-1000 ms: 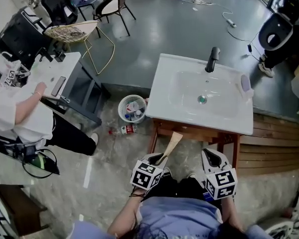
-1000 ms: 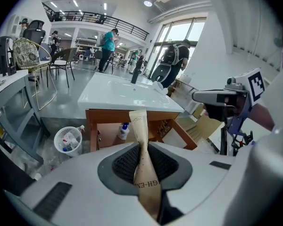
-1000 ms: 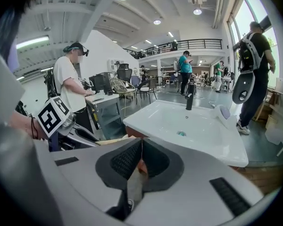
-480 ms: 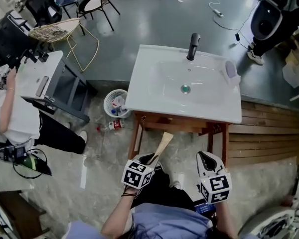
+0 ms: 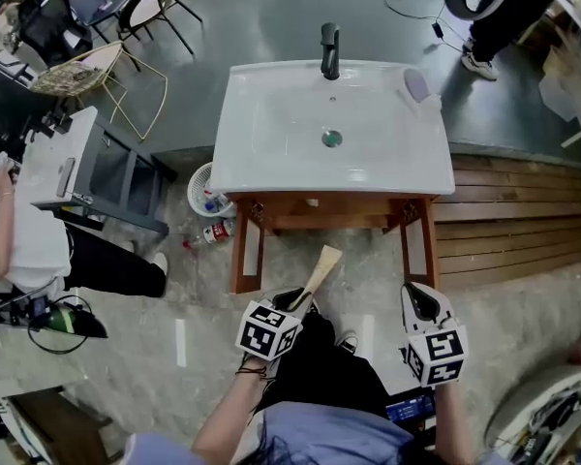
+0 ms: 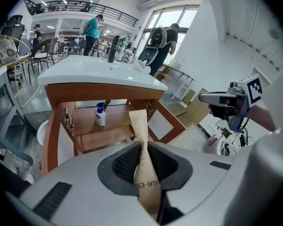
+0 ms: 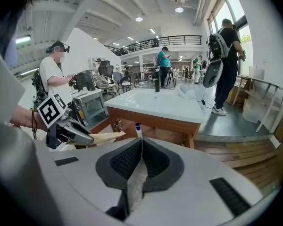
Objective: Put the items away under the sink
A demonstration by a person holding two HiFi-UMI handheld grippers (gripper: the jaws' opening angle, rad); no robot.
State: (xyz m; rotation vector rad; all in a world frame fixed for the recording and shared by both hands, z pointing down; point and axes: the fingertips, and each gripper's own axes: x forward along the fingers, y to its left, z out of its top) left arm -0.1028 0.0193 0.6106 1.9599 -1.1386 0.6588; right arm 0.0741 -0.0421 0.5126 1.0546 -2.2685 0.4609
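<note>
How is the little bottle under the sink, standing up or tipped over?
Standing up: the bottle rests on the wooden shelf with its blue top pointing straight up.

head view: overhead, steeply down | gripper views: low, forward | shared: sink (image 5: 261, 153)

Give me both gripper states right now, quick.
Left gripper: closed on the brown paper packet.
Right gripper: closed, with nothing identifiable between its jaws.

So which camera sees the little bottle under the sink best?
The left gripper view: the white bottle with a blue top stands plainly on the shelf. The right gripper view shows only its top above the jaws. In the head view the sink hides it.
</note>
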